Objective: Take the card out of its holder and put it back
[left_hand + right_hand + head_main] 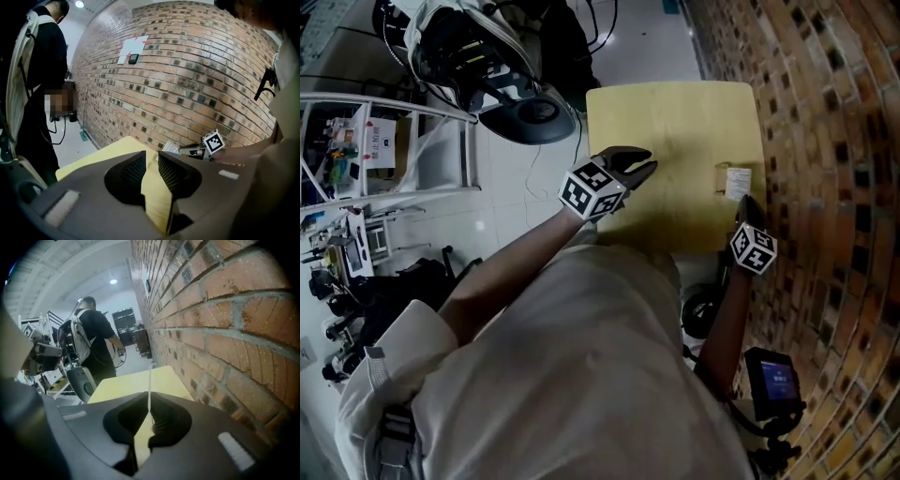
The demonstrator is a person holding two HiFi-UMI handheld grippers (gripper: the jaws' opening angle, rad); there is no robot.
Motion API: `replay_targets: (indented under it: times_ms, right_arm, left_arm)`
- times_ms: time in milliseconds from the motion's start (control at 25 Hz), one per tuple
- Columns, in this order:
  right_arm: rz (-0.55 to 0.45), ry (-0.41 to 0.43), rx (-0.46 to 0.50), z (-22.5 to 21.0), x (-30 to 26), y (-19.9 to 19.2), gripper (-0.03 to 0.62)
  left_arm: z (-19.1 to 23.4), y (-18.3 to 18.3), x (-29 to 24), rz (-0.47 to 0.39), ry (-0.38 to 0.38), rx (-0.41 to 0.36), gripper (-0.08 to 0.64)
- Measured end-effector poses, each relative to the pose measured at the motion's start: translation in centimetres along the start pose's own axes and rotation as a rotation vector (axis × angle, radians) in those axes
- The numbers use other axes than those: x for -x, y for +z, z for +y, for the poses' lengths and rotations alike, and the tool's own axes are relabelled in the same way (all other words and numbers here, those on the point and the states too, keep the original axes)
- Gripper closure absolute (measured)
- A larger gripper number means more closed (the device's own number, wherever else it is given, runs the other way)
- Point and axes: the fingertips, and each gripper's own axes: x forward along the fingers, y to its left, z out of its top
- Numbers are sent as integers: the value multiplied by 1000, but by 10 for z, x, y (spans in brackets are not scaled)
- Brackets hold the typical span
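Note:
A white printed card (737,183) lies low over the right side of the yellow table (675,122), with a clear edge beside it; I cannot tell if that is its holder. My right gripper (746,202) reaches it from the near side. In the right gripper view the jaws (149,397) are shut and the card (150,380) shows edge-on as a thin white line rising from between them. The left gripper view shows the card (171,146) ahead of the right gripper (183,150). My left gripper (649,161) hovers over the table's near left part, open and empty (151,157).
A brick wall (825,141) runs along the table's right side. A person in black with a backpack (91,338) stands beyond the table's far end. A white rack (384,150) and a black-and-white machine (478,56) stand to the left. A stand with a small screen (773,380) is near my right.

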Motion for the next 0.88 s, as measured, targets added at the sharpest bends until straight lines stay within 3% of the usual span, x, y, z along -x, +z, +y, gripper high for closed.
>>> replay_targets:
  times_ms: [160,440,880]
  right_arm:
    - [19,7,0,-26,-19,6,578]
    - [41,-11,28,18,6,-24,578]
    - [66,-18,48,32,-5,-20,578]
  left_arm:
    - [-2,13,-20,6,24,12,459]
    - [-9,-14,43,-13,39,18,459]
    - [4,-9,62,-26,64,41,459]
